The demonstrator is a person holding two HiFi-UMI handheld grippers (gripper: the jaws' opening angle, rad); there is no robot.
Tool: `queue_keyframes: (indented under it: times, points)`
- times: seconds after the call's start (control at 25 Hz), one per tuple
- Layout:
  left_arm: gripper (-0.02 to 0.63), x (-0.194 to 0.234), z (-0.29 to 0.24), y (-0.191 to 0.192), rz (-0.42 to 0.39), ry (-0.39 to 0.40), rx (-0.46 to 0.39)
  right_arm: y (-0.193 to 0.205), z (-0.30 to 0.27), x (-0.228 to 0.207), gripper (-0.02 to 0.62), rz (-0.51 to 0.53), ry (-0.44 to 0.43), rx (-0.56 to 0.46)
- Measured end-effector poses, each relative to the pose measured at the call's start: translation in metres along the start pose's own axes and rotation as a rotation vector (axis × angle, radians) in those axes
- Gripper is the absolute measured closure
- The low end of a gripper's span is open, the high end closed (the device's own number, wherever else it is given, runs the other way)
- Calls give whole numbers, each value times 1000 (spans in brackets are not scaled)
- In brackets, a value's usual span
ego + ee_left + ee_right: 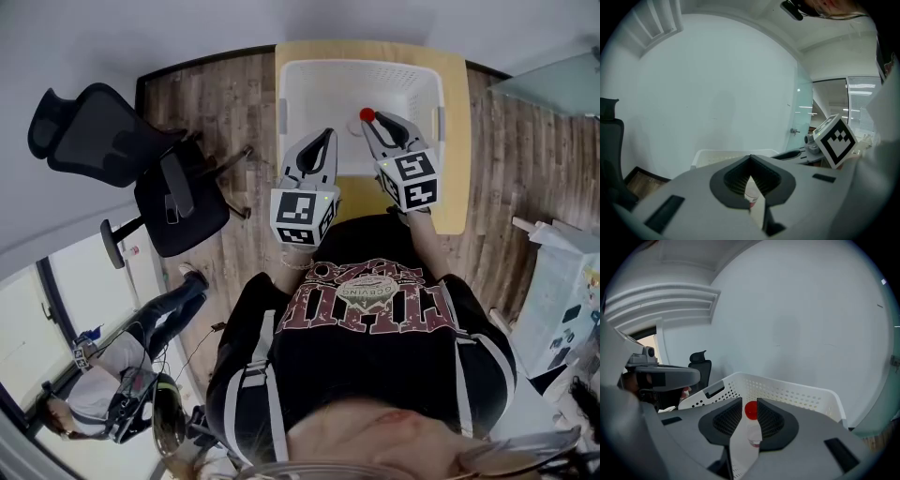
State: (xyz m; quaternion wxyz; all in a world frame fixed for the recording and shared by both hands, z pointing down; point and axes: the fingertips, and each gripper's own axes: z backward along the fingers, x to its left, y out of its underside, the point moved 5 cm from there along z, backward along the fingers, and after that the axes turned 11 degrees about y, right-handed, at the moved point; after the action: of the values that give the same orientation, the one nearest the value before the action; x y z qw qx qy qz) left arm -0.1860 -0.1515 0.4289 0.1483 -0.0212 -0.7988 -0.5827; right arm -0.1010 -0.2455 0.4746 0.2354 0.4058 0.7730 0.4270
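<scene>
The right gripper point(374, 120) grasps a small clear plastic bottle with a round red cap point(367, 114) above a white perforated plastic basket point(300, 84) on the wooden table point(455, 141). The left gripper point(327, 134) hangs just beside it.

In the left gripper view, the jaws are clenched tip to tip. A clear, red-ended thing point(751, 194) shows through the slit behind them.

In the right gripper view, the jaws pinch the bottle at its cap.
</scene>
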Motion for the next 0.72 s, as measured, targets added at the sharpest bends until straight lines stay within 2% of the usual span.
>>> queue_keyframes:
  times: [0.72]
  points:
    - [560, 12, 7, 1, 14, -43, 3, -2, -22, 0, 463, 48, 13, 15]
